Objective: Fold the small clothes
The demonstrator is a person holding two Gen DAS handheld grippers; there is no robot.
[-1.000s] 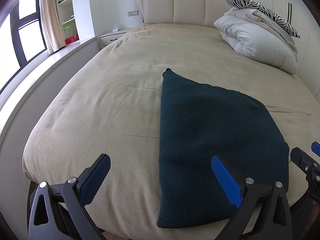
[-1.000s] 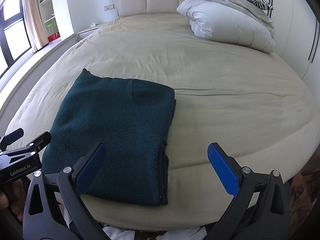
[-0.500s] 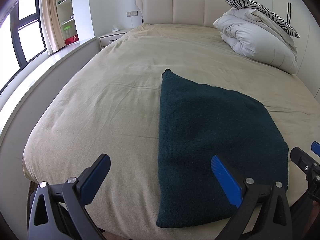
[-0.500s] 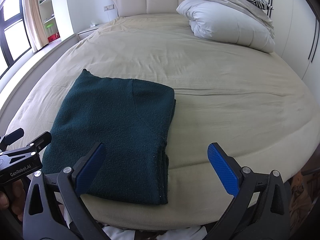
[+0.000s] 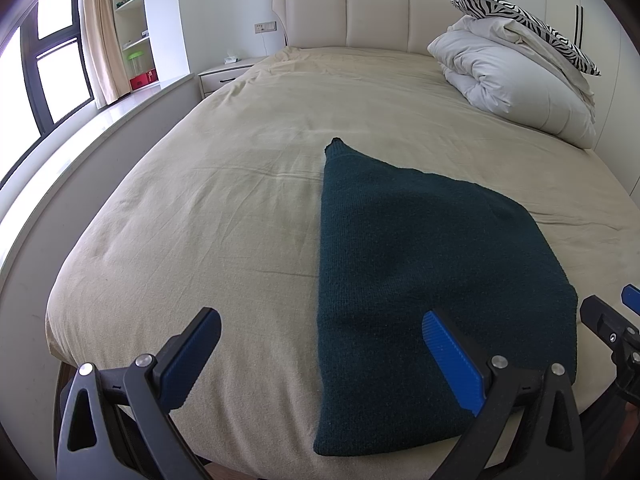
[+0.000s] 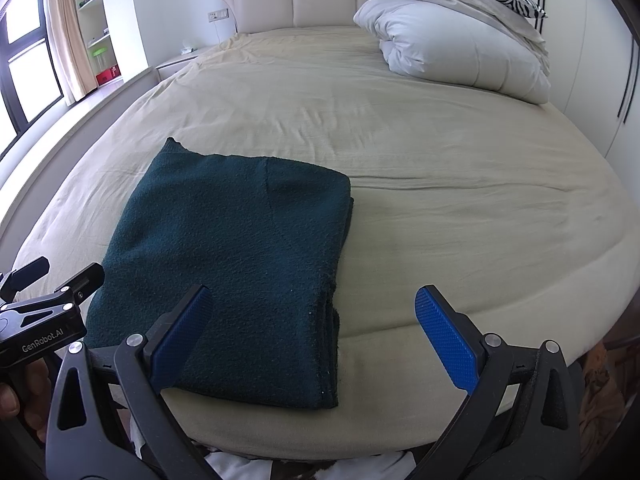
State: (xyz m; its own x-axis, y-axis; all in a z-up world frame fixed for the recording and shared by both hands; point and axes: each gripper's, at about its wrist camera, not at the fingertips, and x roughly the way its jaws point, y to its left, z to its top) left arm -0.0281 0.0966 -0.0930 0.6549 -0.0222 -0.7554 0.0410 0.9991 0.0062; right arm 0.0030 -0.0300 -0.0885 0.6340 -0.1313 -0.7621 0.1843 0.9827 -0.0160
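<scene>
Change: almost nothing is moving; against the views from a second back, both grippers are hanging in the same spots and the garment is lying exactly as it did.
Garment: the dark green knit sweater [image 6: 236, 256] is sitting folded into a compact rectangle at the near edge of the bed [image 6: 420, 168], layered edges stacked along its right side, one small corner poking out at the far left.
Left gripper: the left gripper [image 5: 320, 356] is hovering just short of the sweater's near-left edge, jaws spread wide, holding nothing.
Right gripper: the right gripper [image 6: 314, 320] is hovering over the sweater's near-right corner, jaws wide apart too, gripping nothing.
Background: the white duvet [image 5: 516, 92] and zebra pillow [image 5: 528, 20] are piled well beyond the sweater, by the headboard.
Meaning: with both grippers released and idling, I'm reading this fold as finished, or very nearly.
Watch: that stray far corner might want a tidy.
</scene>
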